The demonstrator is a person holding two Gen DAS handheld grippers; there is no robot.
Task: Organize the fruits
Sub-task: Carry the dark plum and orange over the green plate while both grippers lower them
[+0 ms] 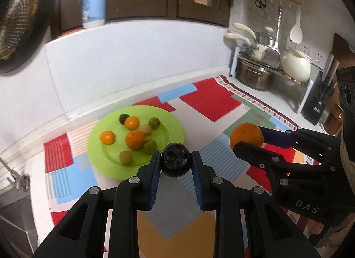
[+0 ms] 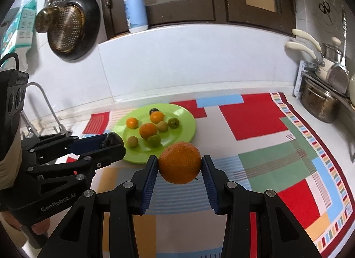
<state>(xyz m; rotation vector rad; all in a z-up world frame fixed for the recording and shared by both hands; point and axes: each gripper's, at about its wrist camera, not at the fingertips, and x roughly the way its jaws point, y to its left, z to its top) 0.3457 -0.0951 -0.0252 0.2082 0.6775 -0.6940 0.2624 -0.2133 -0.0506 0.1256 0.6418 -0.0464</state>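
Dark plum (image 1: 176, 160) was pinched by left gripper (image 1: 176, 162); orange (image 2: 179, 162) was clamped by right gripper (image 2: 180, 165), near green plate (image 1: 175, 131).

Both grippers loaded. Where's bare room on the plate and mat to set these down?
The green plate is crowded through its middle with small fruits; its near-right rim is bare. The mat lies open between plate and steel pot. The left gripper holds the dark fruit, the right gripper the orange.
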